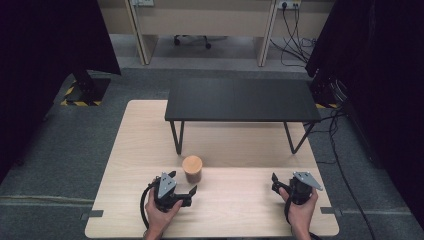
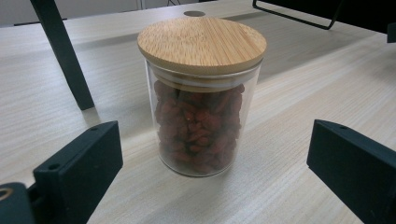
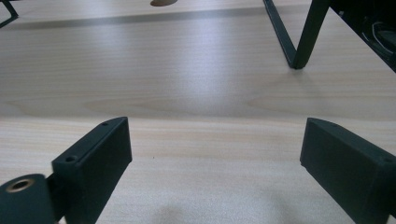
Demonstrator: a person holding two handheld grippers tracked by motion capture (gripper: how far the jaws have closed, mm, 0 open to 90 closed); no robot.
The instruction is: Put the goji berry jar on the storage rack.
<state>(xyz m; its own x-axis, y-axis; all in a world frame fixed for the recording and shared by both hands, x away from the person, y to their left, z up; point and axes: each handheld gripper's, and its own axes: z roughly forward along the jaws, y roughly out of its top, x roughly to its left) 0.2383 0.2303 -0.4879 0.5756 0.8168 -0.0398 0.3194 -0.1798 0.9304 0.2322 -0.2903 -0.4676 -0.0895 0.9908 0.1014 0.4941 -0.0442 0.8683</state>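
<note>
A clear glass jar (image 1: pixel 192 170) with a round wooden lid stands upright on the light wooden table (image 1: pixel 235 205), near its front middle. It holds reddish-brown dried pieces (image 2: pixel 201 126). My left gripper (image 1: pixel 183 182) is open just in front of the jar, which stands a little beyond its tips. In the left gripper view the jar (image 2: pixel 203 98) sits centred between the two black jaws, and my left gripper (image 2: pixel 215 140) touches nothing. My right gripper (image 1: pixel 285 181) is open over bare table at the front right. In its own view, only wood lies between the jaws of my right gripper (image 3: pixel 215 144).
A low black stand (image 1: pixel 242 99) on thin metal legs spans the far half of the table. One leg (image 2: pixel 65 56) rises just left of and behind the jar. Another leg (image 3: pixel 294 42) stands ahead of the right gripper. Black curtains, a desk and cables lie beyond.
</note>
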